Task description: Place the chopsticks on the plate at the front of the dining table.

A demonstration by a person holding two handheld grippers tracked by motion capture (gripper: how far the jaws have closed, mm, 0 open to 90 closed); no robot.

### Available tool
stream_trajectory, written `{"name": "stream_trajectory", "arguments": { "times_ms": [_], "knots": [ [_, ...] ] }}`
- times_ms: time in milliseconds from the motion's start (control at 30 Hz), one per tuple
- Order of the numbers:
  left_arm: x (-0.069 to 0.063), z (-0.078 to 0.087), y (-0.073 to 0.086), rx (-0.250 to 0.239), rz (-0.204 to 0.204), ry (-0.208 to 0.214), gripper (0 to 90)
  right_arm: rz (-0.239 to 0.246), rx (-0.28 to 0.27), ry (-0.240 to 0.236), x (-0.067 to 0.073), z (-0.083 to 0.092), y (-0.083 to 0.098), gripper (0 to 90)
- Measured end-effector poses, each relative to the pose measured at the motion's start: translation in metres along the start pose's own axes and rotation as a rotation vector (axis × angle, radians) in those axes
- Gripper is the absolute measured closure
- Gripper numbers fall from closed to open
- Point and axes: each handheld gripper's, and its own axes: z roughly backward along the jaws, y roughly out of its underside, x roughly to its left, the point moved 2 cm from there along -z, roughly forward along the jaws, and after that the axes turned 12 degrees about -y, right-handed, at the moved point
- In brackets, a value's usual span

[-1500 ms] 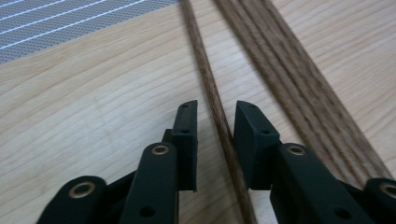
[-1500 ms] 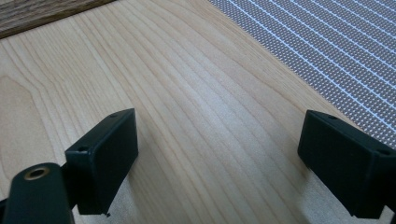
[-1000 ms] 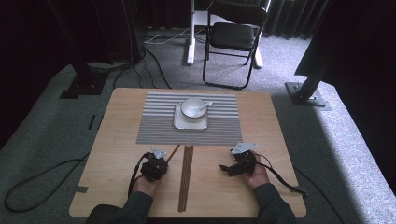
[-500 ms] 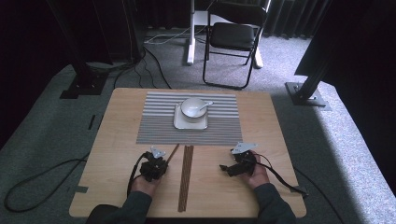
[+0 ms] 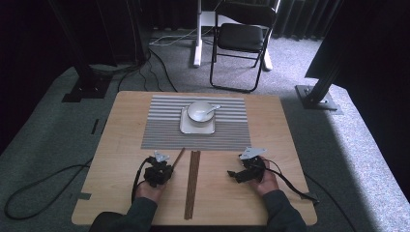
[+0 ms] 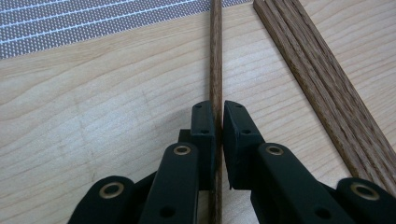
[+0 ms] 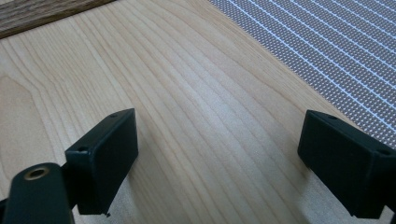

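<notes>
My left gripper (image 6: 218, 119) is shut on a thin dark wooden chopstick (image 6: 215, 56), which runs between the pads and on toward the striped mat. In the high view that gripper (image 5: 167, 163) rests on the table's near left, with the chopstick (image 5: 178, 157) slanting up from it. Just to its right lies a bundle of wooden sticks (image 5: 192, 182), the same sticks (image 6: 322, 88) crossing the left gripper view. My right gripper (image 5: 234, 175) sits at the near right; its jaws (image 7: 217, 154) stand wide open over bare wood.
A grey striped placemat (image 5: 164, 130) covers the middle of the wooden table (image 5: 121, 145). On it stands a square white plate (image 5: 185, 128) bearing a white bowl (image 5: 199, 111) with a spoon. A black folding chair (image 5: 241, 38) stands on the carpet behind.
</notes>
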Motion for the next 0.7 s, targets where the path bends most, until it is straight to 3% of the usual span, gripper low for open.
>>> {"name": "stream_trajectory", "arguments": {
  "times_ms": [700],
  "knots": [
    [0.0063, 0.0029, -0.0077, -0.006, 0.043, 0.006, 83.8, 0.000, 0.000, 0.000, 0.0000, 0.0000, 0.0000, 11.6]
  ]
}}
